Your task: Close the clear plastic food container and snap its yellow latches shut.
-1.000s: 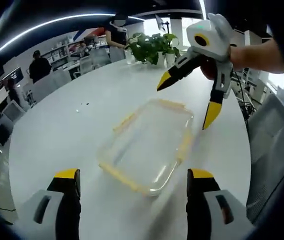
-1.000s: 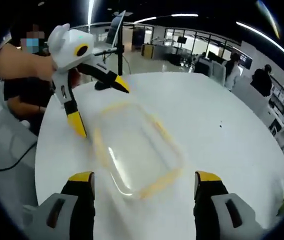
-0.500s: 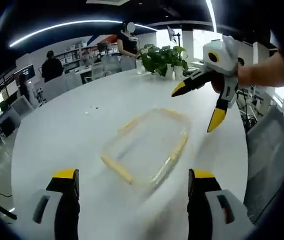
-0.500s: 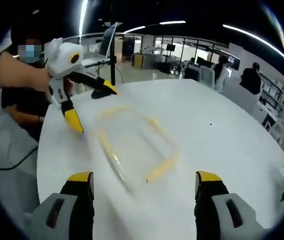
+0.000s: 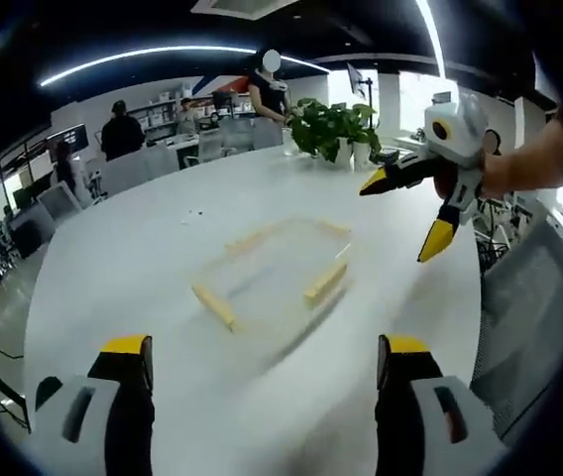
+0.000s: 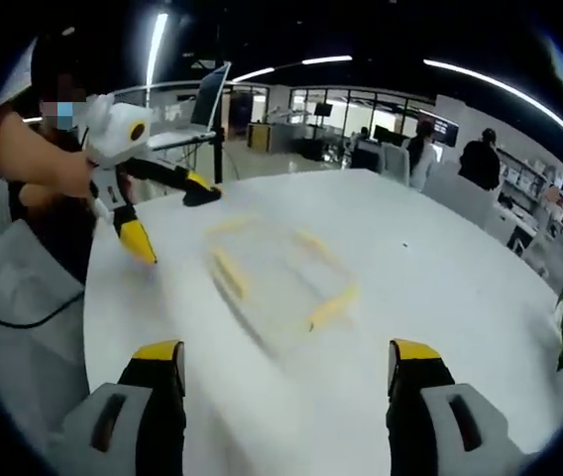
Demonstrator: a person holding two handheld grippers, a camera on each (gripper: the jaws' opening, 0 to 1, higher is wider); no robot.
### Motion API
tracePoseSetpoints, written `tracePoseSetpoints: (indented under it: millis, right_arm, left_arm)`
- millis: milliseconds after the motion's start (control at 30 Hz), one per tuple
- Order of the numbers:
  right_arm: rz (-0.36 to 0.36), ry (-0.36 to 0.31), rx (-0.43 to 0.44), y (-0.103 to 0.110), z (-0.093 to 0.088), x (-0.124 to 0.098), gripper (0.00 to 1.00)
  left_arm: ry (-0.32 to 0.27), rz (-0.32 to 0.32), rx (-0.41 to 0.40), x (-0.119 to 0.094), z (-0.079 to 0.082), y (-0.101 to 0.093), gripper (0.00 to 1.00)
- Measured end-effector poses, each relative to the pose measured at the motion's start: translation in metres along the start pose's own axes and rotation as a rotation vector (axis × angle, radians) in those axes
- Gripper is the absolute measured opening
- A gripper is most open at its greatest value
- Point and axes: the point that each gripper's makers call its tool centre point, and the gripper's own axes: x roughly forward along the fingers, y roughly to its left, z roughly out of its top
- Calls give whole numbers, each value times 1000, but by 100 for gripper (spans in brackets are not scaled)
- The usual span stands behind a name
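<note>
A clear plastic food container [image 5: 274, 270] with yellow latches lies flat on the round white table [image 5: 143, 258], blurred in both views. In the right gripper view the container [image 6: 277, 273] sits mid-table. My left gripper [image 5: 262, 349] is open, held above the near table edge, well short of the container. My right gripper [image 6: 286, 349] is open too, also short of it. In the left gripper view the right gripper [image 5: 408, 213] hangs open in the air beyond the container's right end. In the right gripper view the left gripper [image 6: 168, 218] hangs open by its left end.
Potted plants [image 5: 331, 124] stand at the table's far edge. Office chairs [image 5: 128, 169] and several people are beyond it. A grey chair [image 5: 524, 297] stands at the right. A person [image 6: 34, 198] sits close to the table's left side, near a monitor on a stand [image 6: 212, 99].
Both views have pulled back and up from the container, which now looks smaller and farther off. Both grippers stay open and hold nothing.
</note>
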Motion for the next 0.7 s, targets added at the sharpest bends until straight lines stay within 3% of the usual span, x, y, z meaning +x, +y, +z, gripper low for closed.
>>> tracePoseSetpoints:
  millis: [233, 700]
  right_arm:
    - [-27, -30, 6, 5, -1, -14, 85]
    - [-82, -53, 23, 16, -23, -50, 86]
  left_arm:
    - [-1, 15, -19, -15, -9, -13, 98]
    - [-18, 46, -66, -41, -22, -31, 99]
